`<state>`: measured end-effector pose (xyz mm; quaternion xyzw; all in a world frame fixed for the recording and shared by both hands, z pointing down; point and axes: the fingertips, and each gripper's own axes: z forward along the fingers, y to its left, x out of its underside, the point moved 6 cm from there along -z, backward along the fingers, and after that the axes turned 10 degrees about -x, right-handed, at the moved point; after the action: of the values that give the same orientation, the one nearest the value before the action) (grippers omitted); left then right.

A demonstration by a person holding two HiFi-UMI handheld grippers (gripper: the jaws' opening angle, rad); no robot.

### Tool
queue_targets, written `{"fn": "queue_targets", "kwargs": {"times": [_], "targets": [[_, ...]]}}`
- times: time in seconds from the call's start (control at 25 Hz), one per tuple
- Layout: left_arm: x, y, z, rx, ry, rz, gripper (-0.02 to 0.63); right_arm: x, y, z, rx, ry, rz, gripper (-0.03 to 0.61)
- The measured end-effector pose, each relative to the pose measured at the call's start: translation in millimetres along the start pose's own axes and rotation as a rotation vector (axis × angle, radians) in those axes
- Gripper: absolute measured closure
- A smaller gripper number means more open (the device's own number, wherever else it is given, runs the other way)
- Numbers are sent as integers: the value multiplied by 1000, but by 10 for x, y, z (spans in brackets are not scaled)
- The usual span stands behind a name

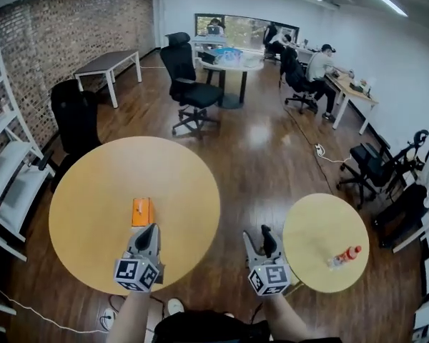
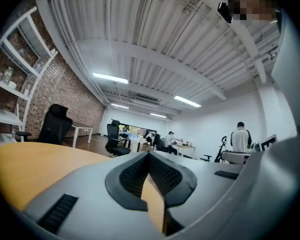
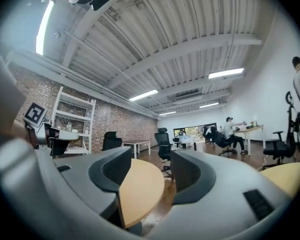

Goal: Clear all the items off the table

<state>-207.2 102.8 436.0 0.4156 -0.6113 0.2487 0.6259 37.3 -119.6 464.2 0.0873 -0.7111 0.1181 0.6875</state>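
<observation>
Lying, head view only: orange box on large table; bottle on small table
Left gripper: jaws together
Right gripper: jaws apart, empty

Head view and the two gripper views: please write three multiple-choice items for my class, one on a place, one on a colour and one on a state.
1. Where is the red-capped bottle?
A. on an office chair
B. on the small round table
C. on the white shelves

2. What colour is the box on the large round table?
A. orange
B. blue
C. green

3. How do the jaws of the right hand-held gripper stand?
A. apart, with nothing between them
B. clamped on the bottle
C. clamped on the box

Answers:
1 B: the bottle lies on the smaller tabletop at the right of the head view.
2 A: the box shows orange, just ahead of the left hand-held gripper.
3 A: the right gripper view shows a clear gap between the jaws.
</observation>
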Motion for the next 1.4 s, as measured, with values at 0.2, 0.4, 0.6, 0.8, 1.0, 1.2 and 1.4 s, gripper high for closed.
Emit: {"fn": "queue_targets", "kwargs": {"times": [0.2,0.4,0.6,0.8,1.0,1.2,1.4], "targets": [[-170,997,-330,-159,-20,-17,621,158,802,849,-149,55,4,328],[-212,1641,-564,-259,-17,-19,621,398,1358,1550,-223,157,73,327],[-223,2095,-781,-303,6,13,621,741,1684,2048,-229,278,258,305],[-145,2463,-974,-361,53,5,621,1045,2010,2446,-240,414,277,304],[-63,2604,-978,-377,98,25,621,1405,2245,2750,-212,548,253,191],[-4,2681,-955,-394,132,-7,621,1771,2326,3185,-160,700,279,89],[104,2710,-1056,-435,171,-36,621,2092,2359,3558,-122,847,309,60]]}}
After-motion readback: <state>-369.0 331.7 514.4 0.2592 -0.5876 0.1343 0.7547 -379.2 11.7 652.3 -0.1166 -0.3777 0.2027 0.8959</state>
